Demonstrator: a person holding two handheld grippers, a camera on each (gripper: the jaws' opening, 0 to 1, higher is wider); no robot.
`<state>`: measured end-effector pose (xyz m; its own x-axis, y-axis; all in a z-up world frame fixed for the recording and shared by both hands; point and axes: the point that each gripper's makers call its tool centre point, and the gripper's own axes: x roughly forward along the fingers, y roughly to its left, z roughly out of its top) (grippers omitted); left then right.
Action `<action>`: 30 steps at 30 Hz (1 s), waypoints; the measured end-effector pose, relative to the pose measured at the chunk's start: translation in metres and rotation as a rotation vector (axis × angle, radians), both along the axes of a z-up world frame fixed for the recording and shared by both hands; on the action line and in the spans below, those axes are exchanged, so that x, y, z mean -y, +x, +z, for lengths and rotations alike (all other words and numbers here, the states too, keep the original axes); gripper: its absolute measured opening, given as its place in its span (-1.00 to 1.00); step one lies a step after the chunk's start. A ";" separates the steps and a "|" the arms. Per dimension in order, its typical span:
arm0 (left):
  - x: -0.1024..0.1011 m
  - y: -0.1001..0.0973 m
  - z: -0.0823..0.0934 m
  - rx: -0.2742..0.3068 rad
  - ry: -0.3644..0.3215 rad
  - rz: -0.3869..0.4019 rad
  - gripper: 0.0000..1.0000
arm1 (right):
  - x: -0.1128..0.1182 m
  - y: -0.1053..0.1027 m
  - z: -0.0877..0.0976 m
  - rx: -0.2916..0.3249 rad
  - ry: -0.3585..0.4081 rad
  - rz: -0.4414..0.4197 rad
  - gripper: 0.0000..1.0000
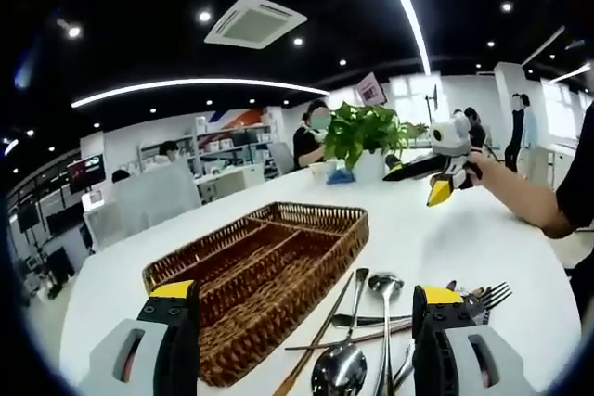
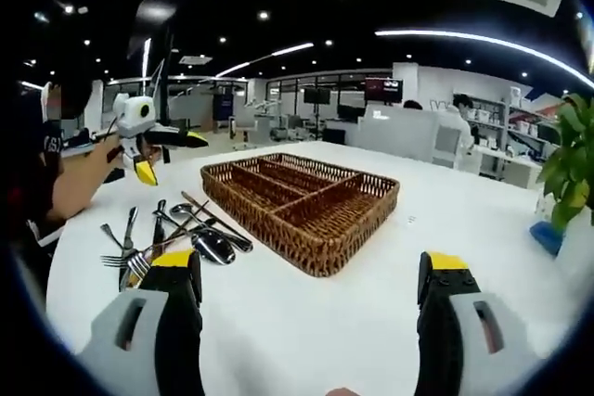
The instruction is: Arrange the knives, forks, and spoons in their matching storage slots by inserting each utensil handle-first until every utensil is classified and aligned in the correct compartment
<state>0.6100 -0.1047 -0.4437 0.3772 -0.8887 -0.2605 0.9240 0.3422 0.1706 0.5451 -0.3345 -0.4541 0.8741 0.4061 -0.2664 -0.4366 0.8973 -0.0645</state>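
Your left claw (image 1: 303, 322) stands apart and empty at the bottom of the left gripper view, over the white bench (image 1: 464, 238). Your right claw (image 2: 309, 289) is likewise apart, holding nothing. The wicker tray (image 2: 306, 197) sits mid-frame with bare compartments; the heap of spoons, forks and knives (image 2: 167, 234) lies just beside it, lower left.

Lighting: bright and even, from the ceiling strip lights (image 1: 195, 83) and spot lamps above your claws. Glare: the white surface (image 2: 306, 322) ahead of you washes pale; shadows are faint. Distortion: fisheye bending curves your straight lines. Focus: distant background is soft.
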 end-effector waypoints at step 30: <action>0.058 -0.033 -0.049 -0.022 0.078 -0.174 0.54 | -0.019 0.008 -0.012 0.000 0.039 0.066 0.99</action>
